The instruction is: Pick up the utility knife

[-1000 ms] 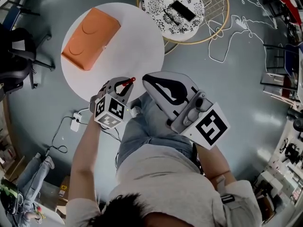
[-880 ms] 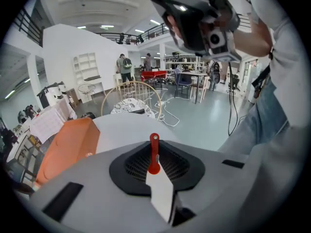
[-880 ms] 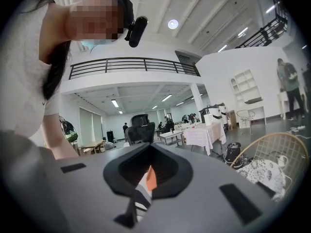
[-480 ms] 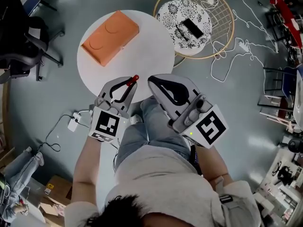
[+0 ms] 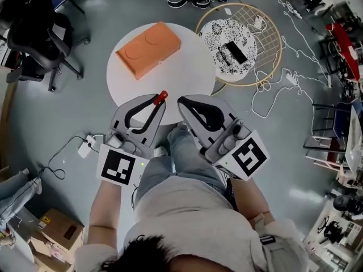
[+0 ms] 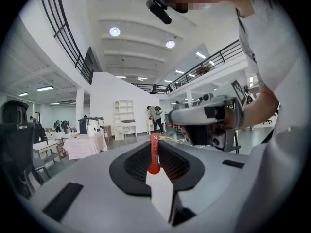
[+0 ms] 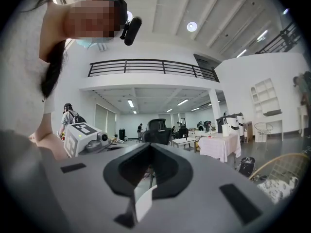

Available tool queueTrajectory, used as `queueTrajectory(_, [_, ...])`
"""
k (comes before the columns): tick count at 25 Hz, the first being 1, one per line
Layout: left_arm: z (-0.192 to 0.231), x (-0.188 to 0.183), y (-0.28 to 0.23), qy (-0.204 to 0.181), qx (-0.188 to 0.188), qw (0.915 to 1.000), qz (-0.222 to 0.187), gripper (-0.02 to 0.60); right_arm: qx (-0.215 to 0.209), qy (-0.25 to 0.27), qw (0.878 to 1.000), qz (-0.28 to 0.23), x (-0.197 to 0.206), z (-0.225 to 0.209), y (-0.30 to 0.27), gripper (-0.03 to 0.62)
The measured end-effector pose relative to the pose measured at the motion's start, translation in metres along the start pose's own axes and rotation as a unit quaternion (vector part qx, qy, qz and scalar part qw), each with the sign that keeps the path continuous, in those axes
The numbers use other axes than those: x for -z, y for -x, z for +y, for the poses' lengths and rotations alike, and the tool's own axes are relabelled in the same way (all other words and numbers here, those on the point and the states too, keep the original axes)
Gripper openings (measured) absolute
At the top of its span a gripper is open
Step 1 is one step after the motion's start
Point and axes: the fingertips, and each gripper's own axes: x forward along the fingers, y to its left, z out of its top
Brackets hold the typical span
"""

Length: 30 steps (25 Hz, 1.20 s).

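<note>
The utility knife [image 5: 161,97] is a slim red tool, and only its tip sticks out past the left gripper [image 5: 152,99] in the head view. In the left gripper view the knife [image 6: 154,152] stands upright between the jaws of that gripper [image 6: 154,147], which is shut on it. The right gripper [image 5: 182,102] is held close beside it over the person's lap, shut with nothing in it. In the right gripper view the jaws of the right gripper [image 7: 149,154] are together and bare. Both grippers hang in the air just short of the round white table [image 5: 187,84].
An orange box [image 5: 148,49] lies on the far side of the table. To the right a patterned round stool [image 5: 221,38] with a black item sits inside a wire hoop [image 5: 271,27]. An office chair [image 5: 34,38], floor cables [image 5: 283,78] and a white plug block [image 5: 86,148] surround the spot.
The left gripper has dropped lower and drawn back level with the right one, still shut on the knife. The head view has shifted, so the table and stool appear further right.
</note>
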Motion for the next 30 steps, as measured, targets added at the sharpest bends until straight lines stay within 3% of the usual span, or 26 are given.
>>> queueTrajectory(11, [-0.010, -0.028, 0.047, 0.074, -0.039, 0.9938, -0.073, 0.054, -0.019, 0.012, 1.000, -0.007, -0.009, 0.034, 0.002, 0.008])
queueTrajectory(21, [-0.010, -0.050, 0.071, 0.069, -0.049, 0.9896, -0.116, 0.055, -0.026, 0.026, 0.999, -0.011, -0.017, 0.050, -0.005, 0.008])
queueTrajectory(30, [-0.013, -0.059, 0.086, 0.063, -0.049, 0.9881, -0.132, 0.055, -0.032, 0.029, 0.999, -0.011, -0.020, 0.067, -0.007, 0.008])
